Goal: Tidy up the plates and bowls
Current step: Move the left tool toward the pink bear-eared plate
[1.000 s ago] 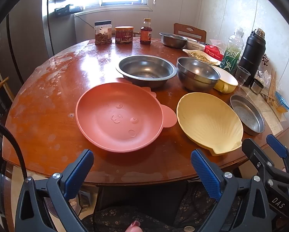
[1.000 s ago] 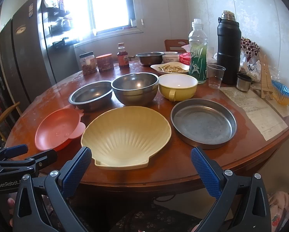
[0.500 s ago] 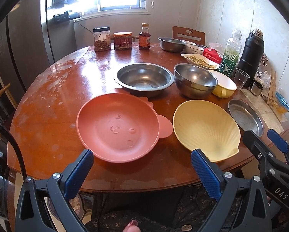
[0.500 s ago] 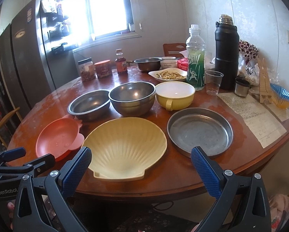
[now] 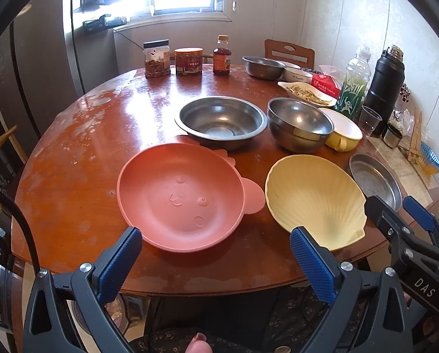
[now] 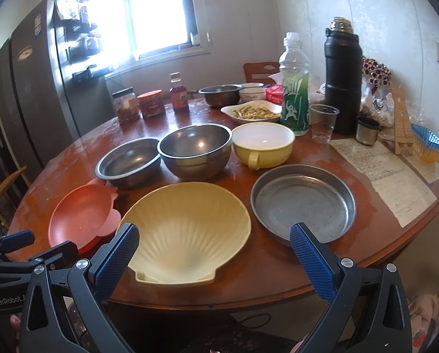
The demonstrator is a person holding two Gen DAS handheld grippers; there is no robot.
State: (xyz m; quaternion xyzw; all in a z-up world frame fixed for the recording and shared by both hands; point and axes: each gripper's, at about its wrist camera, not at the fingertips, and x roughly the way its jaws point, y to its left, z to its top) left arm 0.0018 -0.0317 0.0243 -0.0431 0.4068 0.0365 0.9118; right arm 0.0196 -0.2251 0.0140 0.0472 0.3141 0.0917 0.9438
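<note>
Fingers of both grippers stand spread wide, holding nothing, hovering just off the near edge of the surface. Left gripper faces the pink plate, which lies straight ahead between its fingers, near edge of the surface, ears pointing right and away. Right gripper faces the gap between the yellow shell plate and the round metal pan; shell plate sits ahead-left of it, hinge end toward the near edge, fan opening away; pan ahead-right.

Behind, in a row toward the middle: shallow steel bowl, deeper steel bowl, yellow cup-bowl with handle toward the near edge. All dishes lie separate, none stacked yet.

Judgement: left is nearer the pink plate, right nearer the shell plate and pan; either rim can be taken from the near side.

Writing: "GenRobot" on the left gripper body in the right view; "DAS" on the right gripper body in the left view. Green bottle label and jar labels unreadable.
</note>
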